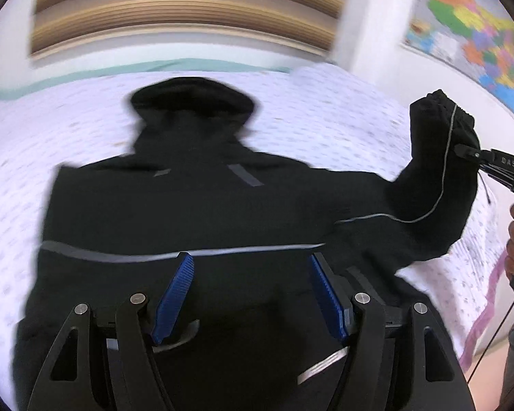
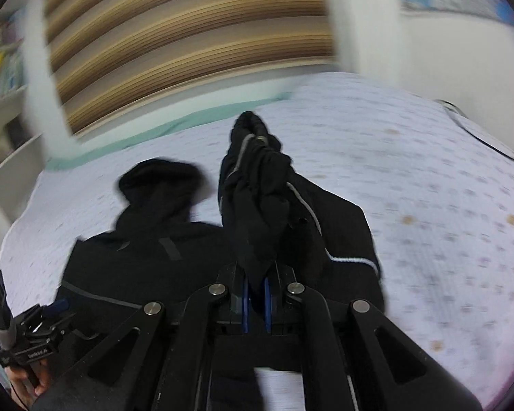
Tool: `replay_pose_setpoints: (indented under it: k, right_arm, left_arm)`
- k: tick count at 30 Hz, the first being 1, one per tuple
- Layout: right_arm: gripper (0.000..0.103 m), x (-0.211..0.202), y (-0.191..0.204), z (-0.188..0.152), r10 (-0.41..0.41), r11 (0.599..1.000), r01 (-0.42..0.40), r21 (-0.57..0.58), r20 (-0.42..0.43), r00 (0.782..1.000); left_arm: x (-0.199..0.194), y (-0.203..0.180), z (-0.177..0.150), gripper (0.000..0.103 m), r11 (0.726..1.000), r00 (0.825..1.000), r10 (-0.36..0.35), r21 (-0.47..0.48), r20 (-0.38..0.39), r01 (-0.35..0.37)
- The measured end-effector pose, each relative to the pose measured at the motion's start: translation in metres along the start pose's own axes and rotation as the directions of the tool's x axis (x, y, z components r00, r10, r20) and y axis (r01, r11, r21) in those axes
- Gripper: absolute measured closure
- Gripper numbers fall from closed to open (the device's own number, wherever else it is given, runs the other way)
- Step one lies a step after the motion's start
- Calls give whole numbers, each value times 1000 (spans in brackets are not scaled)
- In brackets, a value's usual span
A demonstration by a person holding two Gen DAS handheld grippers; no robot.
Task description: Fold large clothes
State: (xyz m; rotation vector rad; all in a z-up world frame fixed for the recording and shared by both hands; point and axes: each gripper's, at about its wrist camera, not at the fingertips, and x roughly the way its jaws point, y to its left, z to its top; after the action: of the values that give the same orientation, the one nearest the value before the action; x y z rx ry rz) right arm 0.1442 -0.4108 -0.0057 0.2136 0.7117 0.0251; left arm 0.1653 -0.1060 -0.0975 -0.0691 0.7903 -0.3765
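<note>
surface: bed [image 1: 342,109], white dotted sheet | black jacket [image 1: 188,205] flat on bed, hood toward striped headboard [image 1: 188,10] | map [image 1: 473,24] on wall right of headboard | my left gripper [image 1: 250,267] spread, empty, over jacket | my right gripper [image 2: 256,287] pinching sleeve [image 2: 257,205], lifted

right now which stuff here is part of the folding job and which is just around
Job:
- black jacket
- its sleeve, clamped in the right gripper
- left gripper, open and empty above the jacket
- bedspread

Just around:
- wall map
- headboard
- shelves
</note>
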Motion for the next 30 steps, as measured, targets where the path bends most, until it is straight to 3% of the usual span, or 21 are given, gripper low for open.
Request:
replay_pose_setpoints:
  k: [6,11,15,17,22,25,27,30]
  right_arm:
    - [96,45,130,-16,98,988,-108,-114,-95,991]
    - [96,93,221,-51,163,962,-202,-183,-207,965]
    - [95,136,268,-87,150,947,-221,-234,-288,946]
    - [94,158,280,-108,139,945,-226,-238,-334,932]
    - [88,189,281,-139,109,945,-212,-249,-373,921]
    - [78,176,274,-135,156,928,-269,-256,-389,908]
    - [65,162,267,-128,210,921,-314,-230,-385,899]
    - [64,127,245,-115,270,909,-355,-217,-342,900]
  left_arm:
    - [-38,82,-31,33,993,998,60,-104,-5,-60]
    - [-51,119,-53,33,987,998,54,-151,-20,-57]
    - [-51,136,-54,33,986,999,48,-160,-23,-51]
    - [-52,142,-56,33,987,999,39,-157,-24,-42]
    - [-45,145,-54,33,988,999,-12,-154,-50,4]
    - [-38,146,-45,33,979,993,-101,-182,-58,89]
    - [-32,145,-39,33,969,985,-159,-204,-66,143]
    - [-21,141,-28,33,943,970,-235,-257,-66,211]
